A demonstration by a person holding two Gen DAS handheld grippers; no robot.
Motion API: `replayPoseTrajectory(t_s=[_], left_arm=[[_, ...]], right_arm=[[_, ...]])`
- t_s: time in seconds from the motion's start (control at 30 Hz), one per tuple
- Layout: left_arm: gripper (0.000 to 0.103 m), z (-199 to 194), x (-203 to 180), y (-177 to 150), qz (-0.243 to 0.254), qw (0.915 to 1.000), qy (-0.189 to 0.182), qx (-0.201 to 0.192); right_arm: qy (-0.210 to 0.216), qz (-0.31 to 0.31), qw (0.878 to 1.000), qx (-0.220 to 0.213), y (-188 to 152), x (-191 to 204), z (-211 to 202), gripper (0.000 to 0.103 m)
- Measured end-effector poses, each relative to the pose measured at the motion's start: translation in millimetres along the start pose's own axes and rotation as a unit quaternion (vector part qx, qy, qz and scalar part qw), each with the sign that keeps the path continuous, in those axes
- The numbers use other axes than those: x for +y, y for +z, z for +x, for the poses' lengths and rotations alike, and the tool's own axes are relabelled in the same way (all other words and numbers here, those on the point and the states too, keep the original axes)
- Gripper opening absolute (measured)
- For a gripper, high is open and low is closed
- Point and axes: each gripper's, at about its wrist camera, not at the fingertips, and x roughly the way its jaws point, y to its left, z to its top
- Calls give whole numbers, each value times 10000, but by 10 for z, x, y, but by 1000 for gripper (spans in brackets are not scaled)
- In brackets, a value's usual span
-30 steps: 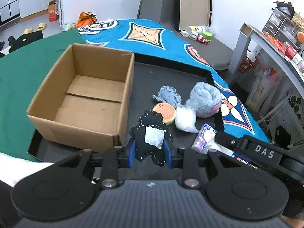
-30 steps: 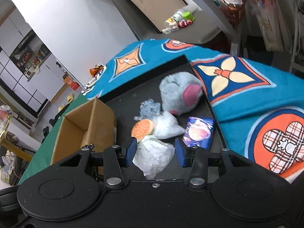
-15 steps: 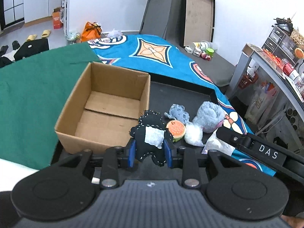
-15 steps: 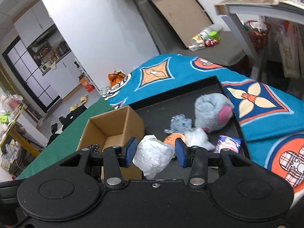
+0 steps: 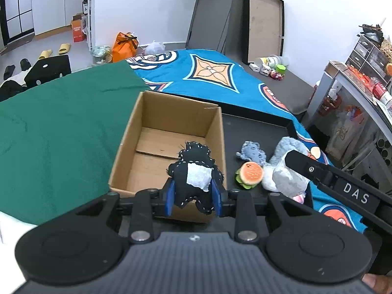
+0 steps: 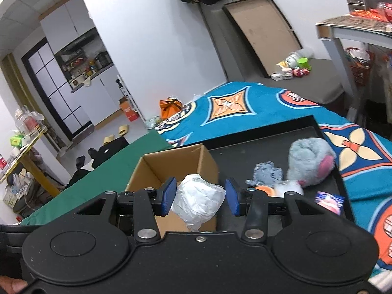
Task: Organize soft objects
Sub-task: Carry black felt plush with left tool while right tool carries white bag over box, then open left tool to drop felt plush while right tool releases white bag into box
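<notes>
The left hand-held gripper (image 5: 193, 197) is clamping a black stitched fabric doll (image 5: 194, 178) and the right hand-held gripper (image 6: 200, 199) a white crinkled plastic-wrapped bundle (image 6: 198, 202), both hanging over the open brown cardboard box (image 5: 147, 132) just ahead, probably for dropping inside.

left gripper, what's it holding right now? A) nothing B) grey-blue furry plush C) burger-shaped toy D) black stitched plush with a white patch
D: in the left wrist view the black stitched plush with its white patch sits clamped between the blue pads of the left gripper, in front of the open cardboard box, while the burger-shaped toy lies on the black tray.
</notes>
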Motion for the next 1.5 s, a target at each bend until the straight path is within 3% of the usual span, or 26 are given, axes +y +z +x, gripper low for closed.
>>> replayPoseTrajectory(t_s=[0.3,0.83,1.03,1.27,1.5], left_arm=[[30,112,259,44,-127,9999,26,61],[31,441,517,91,-425,9985,-57,347],[35,518,647,104,-749,9964,41,391],[53,498,796,104,-1149,9930,-6,265],[53,447,823,107,-1286,9916,45,115]], right_arm=[[269,-184,9994,-117,-59,229,204,43],[480,51,9985,242,-183,324,616,43],[535,168,9978,346,-181,316,731,43],[577,419,9965,444,-203,271,814,43],[651,633,9936,669,-240,295,846,47]])
